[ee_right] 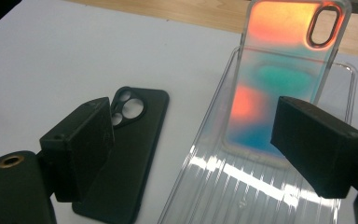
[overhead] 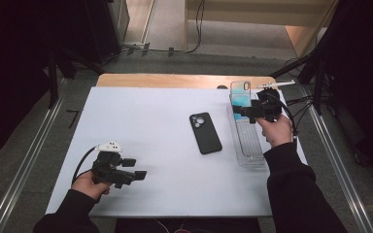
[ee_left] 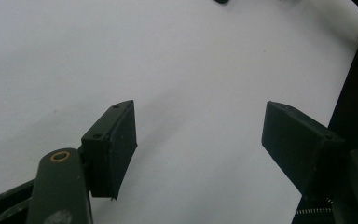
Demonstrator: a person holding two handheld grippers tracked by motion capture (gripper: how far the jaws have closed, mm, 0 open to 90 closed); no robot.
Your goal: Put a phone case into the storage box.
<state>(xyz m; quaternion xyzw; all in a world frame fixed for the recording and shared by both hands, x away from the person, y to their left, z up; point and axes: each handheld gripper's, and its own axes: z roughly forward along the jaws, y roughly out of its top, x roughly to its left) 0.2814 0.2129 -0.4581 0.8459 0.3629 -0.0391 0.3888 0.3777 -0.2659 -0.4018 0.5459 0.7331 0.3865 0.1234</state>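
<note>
1. No readable text, labels, brand marks, numbers or signs in any view.
2. Black phone case (overhead: pixel 205 132): back plain, no logo legible.
3. Iridescent phone case (overhead: pixel 240 94): colour patches only, no print.
4. Clear tray (overhead: pixel 250 154): ribbed plastic, no markings legible.
5. White tabletop (overhead: pixel 145 126): blank, no stickers or writing.
6. Tongs blocks in both gripper views: plain black w/ screw holes, no lettering.
</note>
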